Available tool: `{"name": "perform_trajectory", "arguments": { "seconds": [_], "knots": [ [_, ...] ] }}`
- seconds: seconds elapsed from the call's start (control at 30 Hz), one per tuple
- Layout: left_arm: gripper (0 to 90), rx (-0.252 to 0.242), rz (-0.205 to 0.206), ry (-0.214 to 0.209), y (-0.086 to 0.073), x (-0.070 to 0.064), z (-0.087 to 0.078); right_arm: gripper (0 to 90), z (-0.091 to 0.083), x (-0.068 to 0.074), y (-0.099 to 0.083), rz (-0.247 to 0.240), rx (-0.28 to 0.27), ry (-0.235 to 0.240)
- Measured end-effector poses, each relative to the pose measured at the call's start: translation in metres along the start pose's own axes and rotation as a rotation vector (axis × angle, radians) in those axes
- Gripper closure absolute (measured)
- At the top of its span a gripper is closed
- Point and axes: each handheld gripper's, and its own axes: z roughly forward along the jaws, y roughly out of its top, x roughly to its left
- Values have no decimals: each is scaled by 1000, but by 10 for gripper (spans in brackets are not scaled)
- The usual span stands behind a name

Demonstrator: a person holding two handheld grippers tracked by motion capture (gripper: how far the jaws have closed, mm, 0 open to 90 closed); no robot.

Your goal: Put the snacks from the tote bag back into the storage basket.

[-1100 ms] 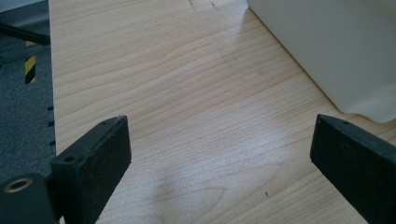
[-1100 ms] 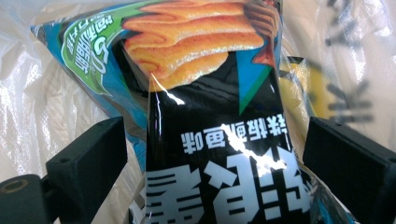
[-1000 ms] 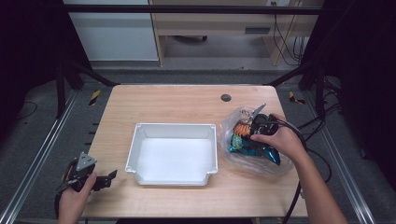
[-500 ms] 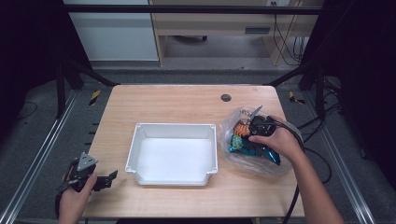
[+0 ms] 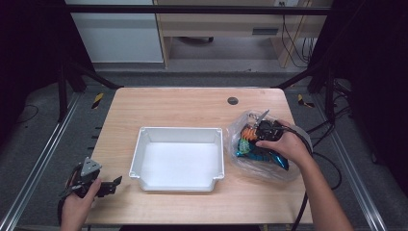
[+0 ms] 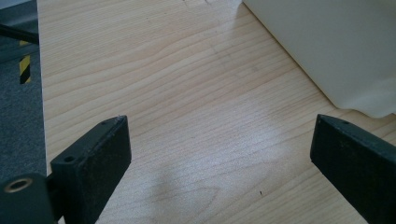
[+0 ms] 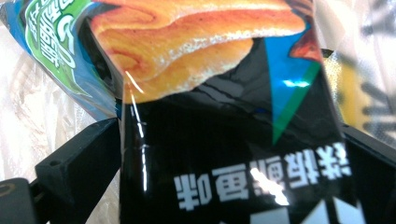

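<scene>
A clear plastic bag (image 5: 267, 169) of snack packets lies on the right side of the wooden table (image 5: 183, 103). My right gripper (image 5: 254, 139) reaches into the bag from the right. In the right gripper view a black snack packet (image 7: 219, 140) with an orange picture and white lettering sits between the two jaws, which stand wide apart, so the right gripper (image 7: 233, 158) is open. A blue-green packet (image 7: 51, 42) lies behind it. My left gripper (image 5: 114, 184) hovers at the table's front left corner, open with nothing between its jaws (image 6: 219, 154).
A white rectangular tray (image 5: 178, 131) stands in the middle of the table, and its corner (image 6: 336, 51) lies just right of the left gripper. A small dark hole (image 5: 233, 100) marks the far side of the table. Metal frame rails run along both sides.
The right gripper has edged slightly down and left, deeper into the bag. The left gripper and the tray have not moved.
</scene>
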Motion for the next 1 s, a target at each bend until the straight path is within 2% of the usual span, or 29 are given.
{"name": "perform_trajectory", "arguments": {
  "seconds": [0.17,0.23,0.5,1.0],
  "knots": [
    [49,2,4,-2,0,0,0,24,4,2,0,-4,16,4],
    [49,3,5,-2,0,-1,0,23,5,3,0,12,19,1],
    [49,0,1,-2,0,0,0,25,6,3,-1,-3,21,0],
    [49,7,11,-7,0,-1,0,176,2,2,-5,-26,21,14]
  ]
}}
